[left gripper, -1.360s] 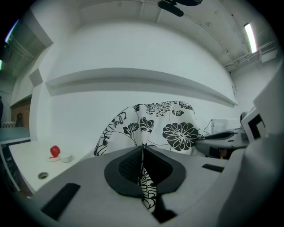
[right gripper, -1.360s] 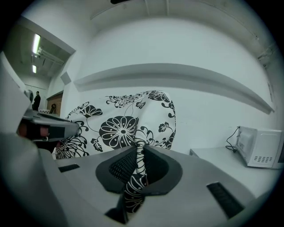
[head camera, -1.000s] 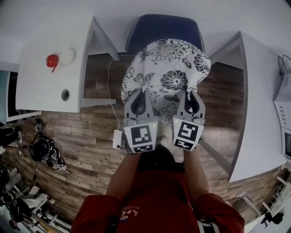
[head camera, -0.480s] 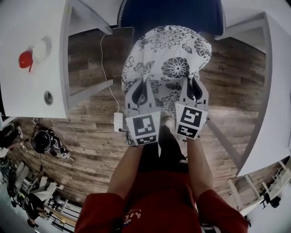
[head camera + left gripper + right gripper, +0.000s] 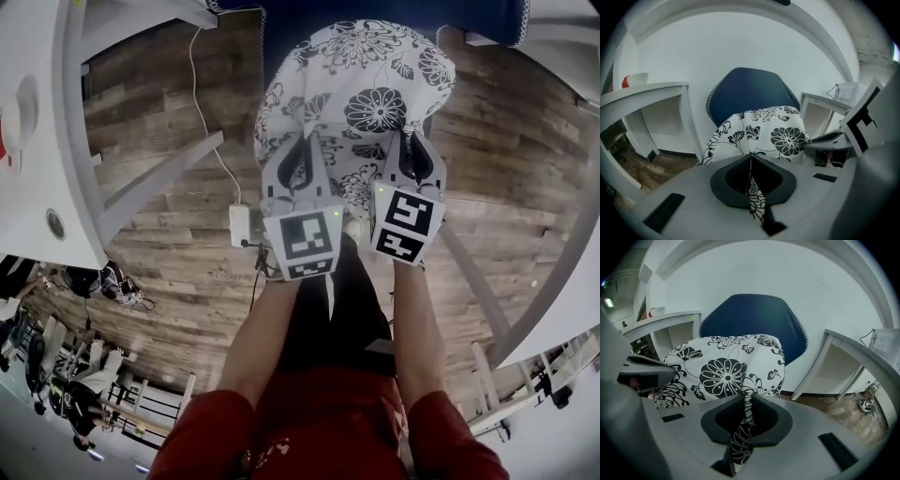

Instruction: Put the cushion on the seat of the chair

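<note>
Head view: cushion (image 5: 361,103) held in air, near edge pinched at two spots, side by side.
L gripper (image 5: 750,161): jaws closed tight on cushion fabric.
R gripper (image 5: 746,401): same, clamped on fabric.
Chair (image 5: 754,319): straight ahead, beyond cushion's far edge; seat hidden behind cushion.
Nearer arm: neither, both abt level.

cushion (image 5: 361,84): white ground, black floral print; chair back (image 5: 750,89): navy blue; desk (image 5: 33,159): white; floor (image 5: 169,234): brown wood-plank grain; person's top (image 5: 328,427): red; wall (image 5: 740,42): white.
</note>
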Motion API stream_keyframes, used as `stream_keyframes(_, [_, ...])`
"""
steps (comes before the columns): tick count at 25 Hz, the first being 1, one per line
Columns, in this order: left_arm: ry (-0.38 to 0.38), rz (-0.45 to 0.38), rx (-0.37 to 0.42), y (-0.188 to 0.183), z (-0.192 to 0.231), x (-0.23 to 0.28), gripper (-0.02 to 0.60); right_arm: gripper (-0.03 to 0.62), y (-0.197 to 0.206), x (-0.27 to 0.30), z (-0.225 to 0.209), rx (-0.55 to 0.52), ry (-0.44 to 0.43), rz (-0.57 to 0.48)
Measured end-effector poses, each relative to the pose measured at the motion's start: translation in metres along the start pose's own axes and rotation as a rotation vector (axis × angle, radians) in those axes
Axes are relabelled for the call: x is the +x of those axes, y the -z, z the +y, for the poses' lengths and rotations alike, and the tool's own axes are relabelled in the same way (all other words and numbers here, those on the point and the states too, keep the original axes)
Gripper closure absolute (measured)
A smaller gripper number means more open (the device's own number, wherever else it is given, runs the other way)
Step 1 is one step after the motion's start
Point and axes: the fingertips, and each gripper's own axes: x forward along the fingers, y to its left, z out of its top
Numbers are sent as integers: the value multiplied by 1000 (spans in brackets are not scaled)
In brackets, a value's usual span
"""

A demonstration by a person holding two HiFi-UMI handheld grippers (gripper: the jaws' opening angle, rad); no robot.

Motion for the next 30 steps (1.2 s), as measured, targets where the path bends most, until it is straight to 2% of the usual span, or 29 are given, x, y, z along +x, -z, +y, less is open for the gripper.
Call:
stream_keyframes(6, [2,37,-13,3,12,9,552,543,-4,6,8,-9,-3,39])
stream_keyframes(11, [16,88,-13,55,32,64,554,543,38,69,28,-13,-27,96])
stream_keyframes(14, [40,112,-19,70,41,85,554,543,49,90,35,-21,-21,128])
stream_keyframes(22, [34,152,-27,77,44,97,552,540,44,93,36,-42,-33,132])
stream_keyframes(30, [41,179,-56,88,45,107,552,407,53,99,23,-2,-43,175])
